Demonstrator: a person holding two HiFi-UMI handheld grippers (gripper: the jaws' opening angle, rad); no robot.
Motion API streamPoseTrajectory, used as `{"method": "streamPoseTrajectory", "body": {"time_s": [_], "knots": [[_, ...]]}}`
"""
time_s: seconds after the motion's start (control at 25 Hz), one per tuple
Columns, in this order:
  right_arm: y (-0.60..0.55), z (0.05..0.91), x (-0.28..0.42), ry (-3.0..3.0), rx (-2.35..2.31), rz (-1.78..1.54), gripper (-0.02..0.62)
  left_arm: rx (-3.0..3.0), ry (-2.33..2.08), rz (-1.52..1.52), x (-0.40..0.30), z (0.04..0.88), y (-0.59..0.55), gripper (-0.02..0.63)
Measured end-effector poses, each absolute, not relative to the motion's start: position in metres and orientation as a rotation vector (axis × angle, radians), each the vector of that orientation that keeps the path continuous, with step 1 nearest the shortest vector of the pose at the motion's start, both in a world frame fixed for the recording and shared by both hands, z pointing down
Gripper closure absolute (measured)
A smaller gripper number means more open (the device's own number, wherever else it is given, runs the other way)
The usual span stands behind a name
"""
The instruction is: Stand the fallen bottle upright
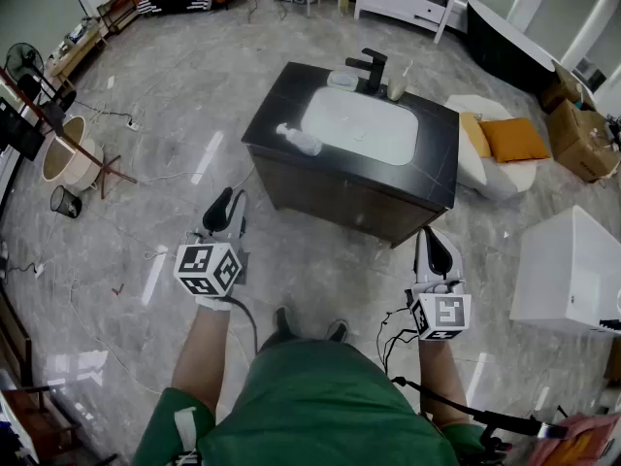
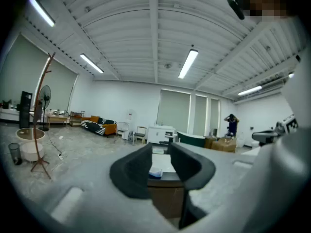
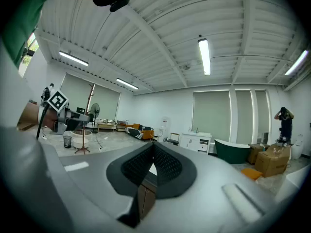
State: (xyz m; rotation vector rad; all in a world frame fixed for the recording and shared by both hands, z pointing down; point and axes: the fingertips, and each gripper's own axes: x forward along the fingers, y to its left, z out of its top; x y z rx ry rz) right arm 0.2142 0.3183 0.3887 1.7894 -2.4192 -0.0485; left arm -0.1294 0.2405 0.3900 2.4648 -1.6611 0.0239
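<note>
Head view: the bottle (image 1: pixel 298 139) lies on its side on the dark vanity counter (image 1: pixel 437 153), just left of the white basin (image 1: pixel 361 124), in the upper middle of the frame. Nothing of the task looks done: the bottle is down, and both tools are well apart from it, low in the frame over the bare floor. What is left appears to be the whole job: the approach to the vanity, a grip on the bottle, the tilt up onto its base, and the release.

The left gripper (image 1: pixel 225 205), at lower left, is held out in front of the person's body and points up the frame toward the counter, roughly level. In the left gripper view its jaws stand slightly parted, with nothing between them; through the narrow gap the far-off bottle (image 2: pixel 155 172) can be made out. The right gripper (image 1: pixel 434 244), at lower right, is also held level toward the vanity. In the right gripper view its pads are pressed together at the tips, holding nothing.
</note>
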Motion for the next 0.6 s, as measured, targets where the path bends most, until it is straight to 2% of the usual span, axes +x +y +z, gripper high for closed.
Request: {"method": "streamPoseTrajectory", "body": {"time_s": [0.24,0.6], "knots": [[0.312,0.389,0.182,-2.416,1.787,-0.05,0.594,2.456,-1.662,0.001,-0.162,0.39,0.233,0.494],[0.298,0.381,0.174,-2.42,1.873,-0.023,0.594,2.48,-1.648,-0.016,-0.18,0.385,0.221,0.494]]}}
